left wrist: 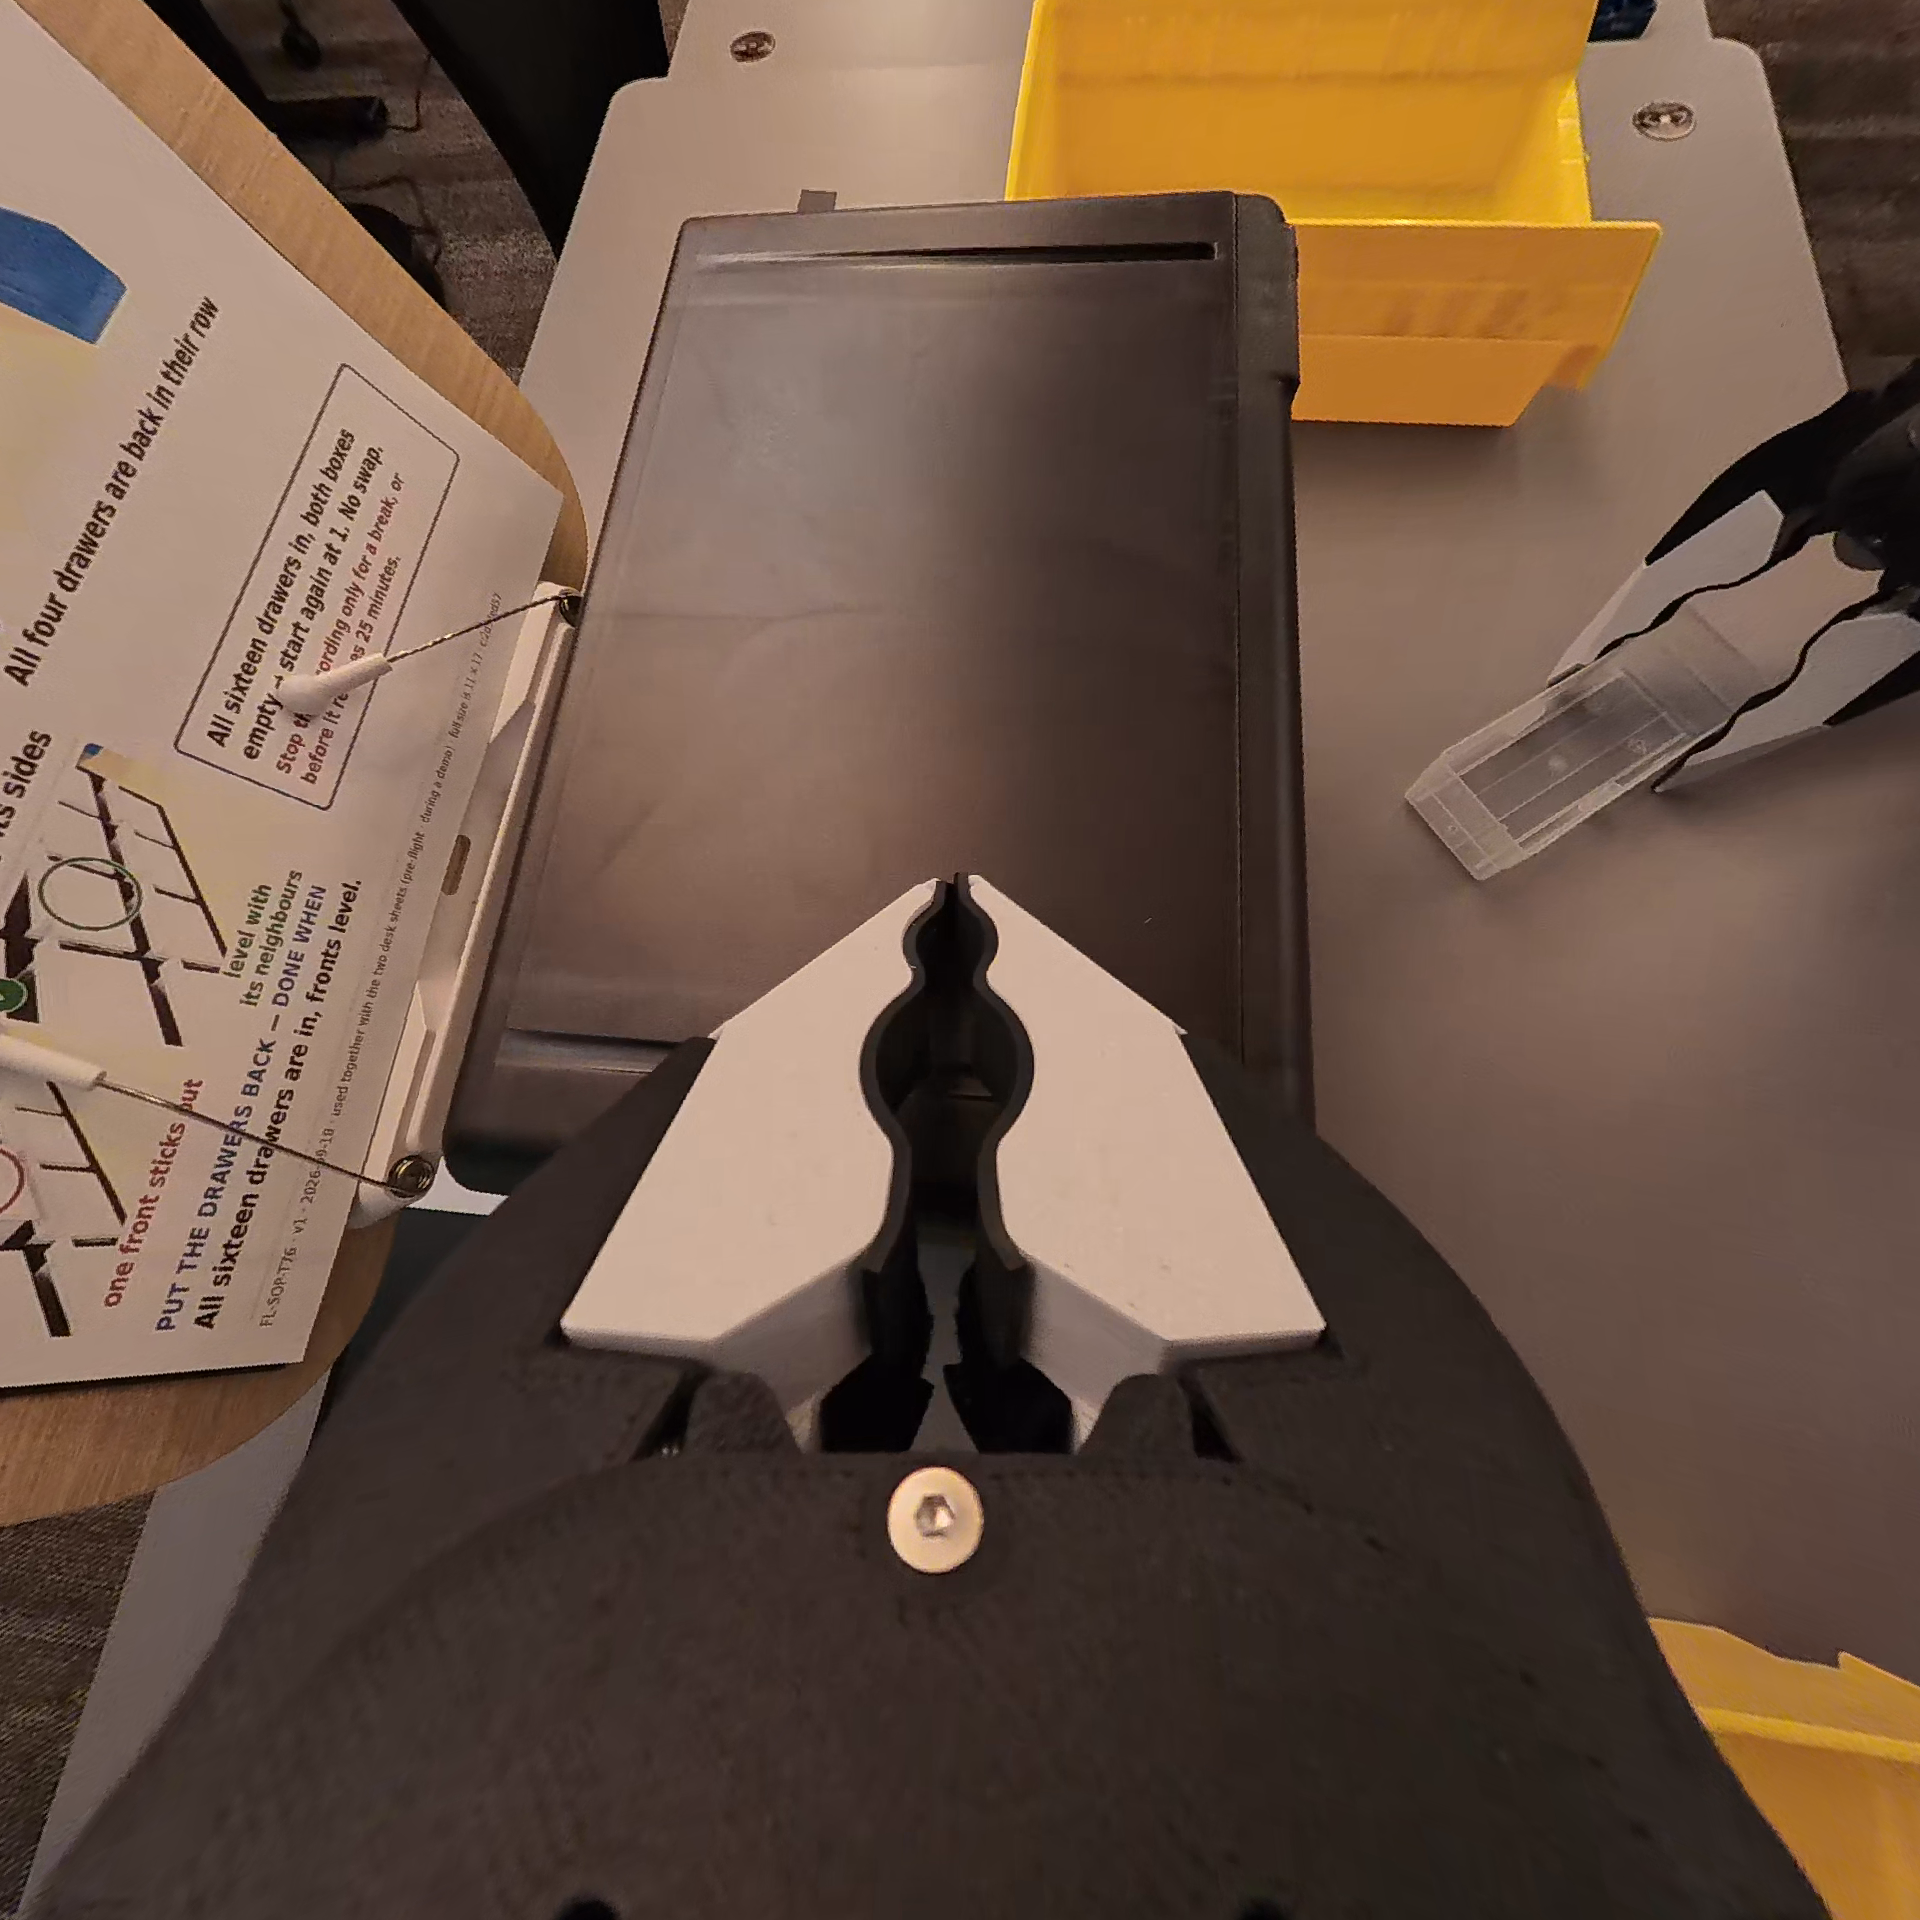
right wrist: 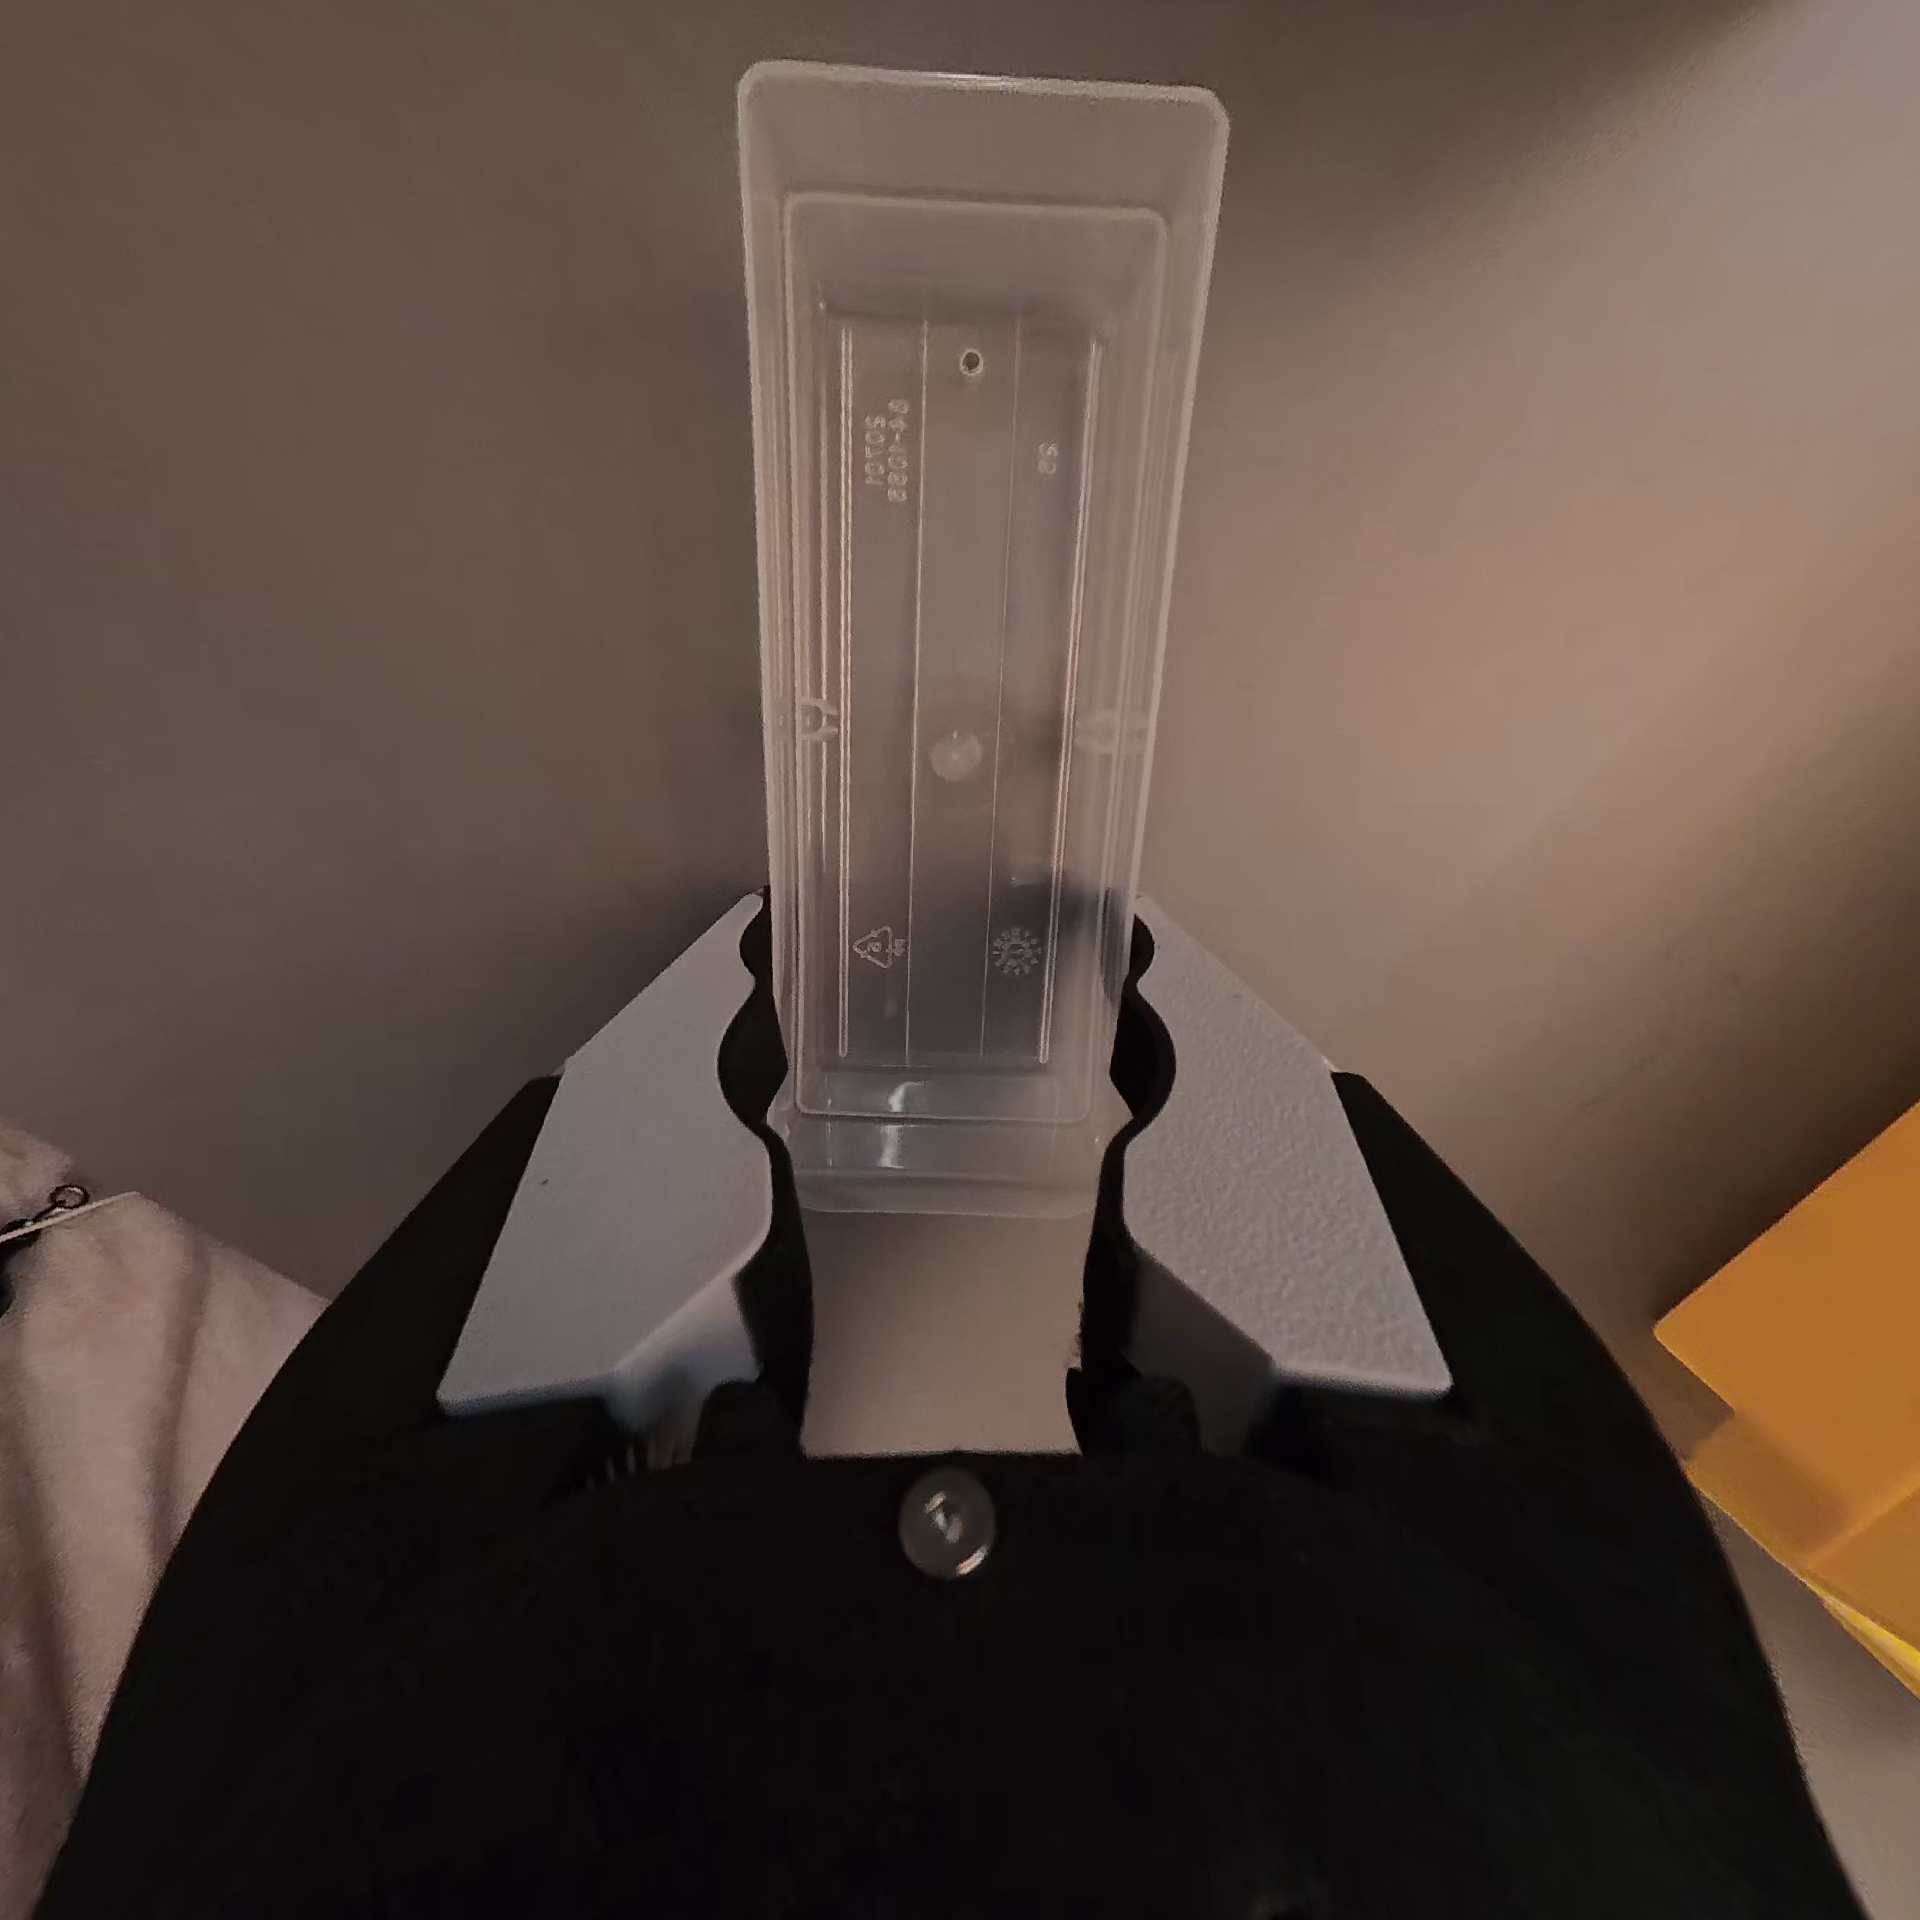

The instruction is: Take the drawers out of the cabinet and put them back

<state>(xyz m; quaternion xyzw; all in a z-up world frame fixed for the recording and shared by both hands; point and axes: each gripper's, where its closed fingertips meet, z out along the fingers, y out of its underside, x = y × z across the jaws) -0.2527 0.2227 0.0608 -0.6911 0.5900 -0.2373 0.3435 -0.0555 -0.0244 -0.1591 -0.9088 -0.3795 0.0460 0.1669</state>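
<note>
Clamped between the right gripper (right wrist: 940,997)'s jaws, a clear plastic drawer (right wrist: 971,582) is sitting lengthwise — its near end is lying deep in the gap, its far end is projecting well past the fingertips (right wrist: 727,935), open side facing the camera. Both side walls are touching the dark inner pads. Seen from the left wrist view, that same drawer (left wrist: 1558,758) is tilting down with its far end touching or just above the grey table (left wrist: 1507,1143); contact is hard to tell.

Left gripper (left wrist: 958,883) is hanging over the dark cabinet (left wrist: 914,623), which is lying flat on the table, its jaws pressed together at the tips and holding nothing — whether the tips are touching the cabinet's surface, I cannot tell.

Beyond the cabinet's far right corner a yellow bin (left wrist: 1351,208) is standing on the table; another yellow piece (left wrist: 1818,1787) is showing at the near right. Left of the cabinet, a printed instruction sheet (left wrist: 208,623) is lying on a wooden board (left wrist: 156,1434), a white bracket (left wrist: 488,904) running along the cabinet's left edge.
</note>
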